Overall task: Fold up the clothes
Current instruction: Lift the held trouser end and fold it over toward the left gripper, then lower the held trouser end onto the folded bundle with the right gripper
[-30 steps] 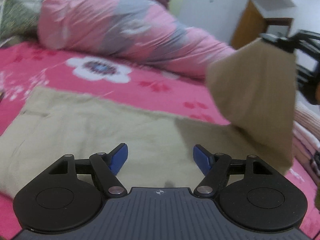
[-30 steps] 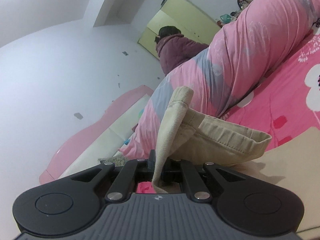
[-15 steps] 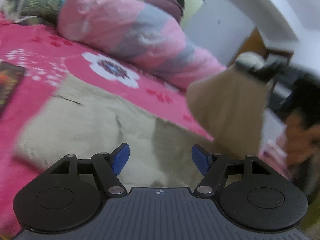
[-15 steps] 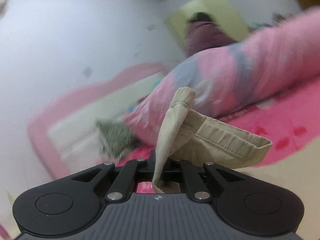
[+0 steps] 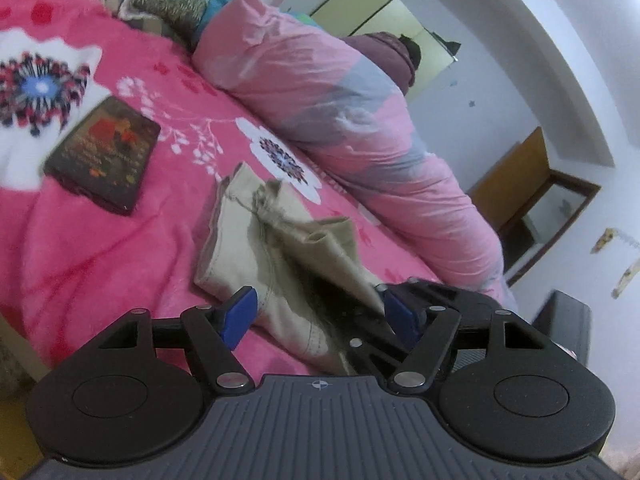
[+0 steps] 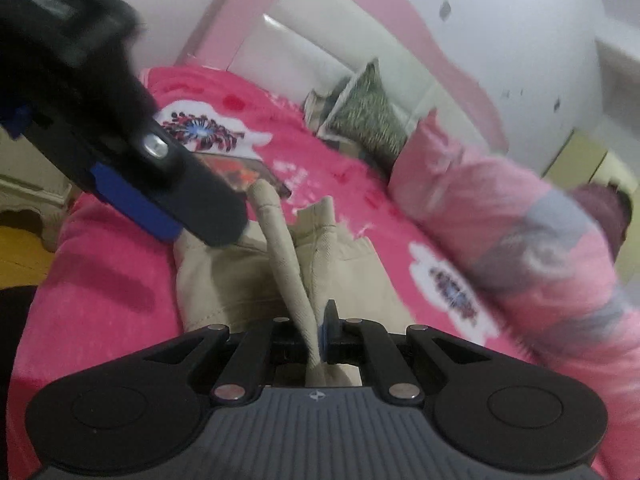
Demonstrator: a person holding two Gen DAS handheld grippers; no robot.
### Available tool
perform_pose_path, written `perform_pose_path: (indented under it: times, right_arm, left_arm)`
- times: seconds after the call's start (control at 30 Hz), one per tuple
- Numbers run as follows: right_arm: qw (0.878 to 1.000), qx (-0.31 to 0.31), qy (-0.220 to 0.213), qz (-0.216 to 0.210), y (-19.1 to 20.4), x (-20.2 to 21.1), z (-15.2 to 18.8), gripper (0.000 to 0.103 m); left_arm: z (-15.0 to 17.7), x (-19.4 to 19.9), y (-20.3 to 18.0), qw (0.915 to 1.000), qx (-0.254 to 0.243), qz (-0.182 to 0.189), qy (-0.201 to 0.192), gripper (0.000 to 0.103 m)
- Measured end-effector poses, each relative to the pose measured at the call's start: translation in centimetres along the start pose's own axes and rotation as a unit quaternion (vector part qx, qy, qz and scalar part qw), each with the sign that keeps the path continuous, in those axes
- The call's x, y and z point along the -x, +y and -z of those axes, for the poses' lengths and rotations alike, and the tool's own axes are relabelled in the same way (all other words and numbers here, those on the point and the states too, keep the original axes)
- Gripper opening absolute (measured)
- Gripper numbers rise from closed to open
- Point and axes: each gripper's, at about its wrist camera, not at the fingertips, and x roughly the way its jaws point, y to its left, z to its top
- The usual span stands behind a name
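Note:
Beige trousers (image 5: pixel 248 248) lie doubled over on the pink flowered bedspread (image 5: pixel 100 264). My left gripper (image 5: pixel 318 314) hovers open just above their near end, with cloth showing between its blue pads but not pinched. In the right wrist view my right gripper (image 6: pixel 316 340) is shut on a beige edge strip of the trousers (image 6: pixel 240 280), which rises from the jaws and runs forward over the lower layer. One finger (image 6: pixel 132 204) of the left gripper crosses the upper left of that view. The two grippers sit close together, the right one just behind the left gripper's right finger.
A dark book (image 5: pixel 104 156) lies on the bedspread left of the trousers. A long pink and grey rolled duvet (image 5: pixel 340 120) runs along the far side, with a person in maroon (image 5: pixel 384 52) behind it. Patterned pillows (image 6: pixel 360 116) lean on the headboard (image 6: pixel 340 40). The bed edge and yellow floor (image 6: pixel 20 252) are at left.
My right gripper has carried its held trouser end from high in the air across and down onto the rest of the garment. Both views have swung towards the headboard. The left gripper stays open.

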Motion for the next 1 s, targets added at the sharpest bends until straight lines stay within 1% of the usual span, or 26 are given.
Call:
perform_pose_path:
  times: [0.13, 0.27, 0.43, 0.53, 0.63, 0.77, 0.83, 0.9, 0.97, 1.0]
  right_arm:
    - [1.0, 0.014, -0.015, 0.015, 0.7, 0.8, 0.1, 0.004]
    - [0.997, -0.046, -0.038, 0.05, -0.7, 1.2, -0.8, 0.005]
    - [0.995, -0.066, -0.043, 0.059, -1.1, 0.8, -1.3, 0.004]
    - [0.991, -0.107, -0.047, 0.063, -3.1, 0.4, -2.0, 0.005]
    - [0.986, -0.139, -0.064, 0.066, -4.3, 0.6, -2.9, 0.005]
    - [0.992, -0.095, -0.059, 0.053, -2.2, -0.5, -2.8, 0.005]
    - [0.997, -0.067, -0.038, 0.029, -0.6, -1.5, -1.7, 0.004]
    - [0.998, -0.043, -0.031, 0.026, 0.6, -1.8, -1.1, 0.004]
    - [0.997, -0.045, -0.041, 0.037, 0.7, -1.4, -1.3, 0.004]
    - [0.997, -0.055, -0.045, 0.04, 0.4, -1.2, -1.5, 0.005]
  left_arm:
    - [-0.1, -0.5, 0.5, 1.0, 0.008, -0.002, -0.003, 0.069]
    - [-0.3, -0.2, 0.9, 0.9996, 0.022, 0.0, -0.015, 0.067]
    - [-0.5, 0.4, 1.4, 0.9992, 0.028, -0.003, -0.027, 0.064]
    - [-0.7, 0.9, 1.6, 0.9991, 0.027, -0.007, -0.032, 0.064]
    - [-0.6, 1.5, 1.8, 0.9987, 0.026, -0.01, -0.042, 0.064]
    - [-0.6, 2.0, 2.2, 0.9984, 0.026, -0.016, -0.049, 0.064]
    - [-0.7, 2.2, 2.2, 0.9982, 0.024, -0.018, -0.051, 0.064]
    - [-0.7, 2.4, 2.3, 0.9981, 0.023, -0.019, -0.054, 0.064]
    - [-0.7, 2.6, 2.3, 0.9979, 0.022, -0.021, -0.057, 0.064]
    - [-0.8, 2.7, 2.3, 0.9978, 0.021, -0.022, -0.059, 0.064]
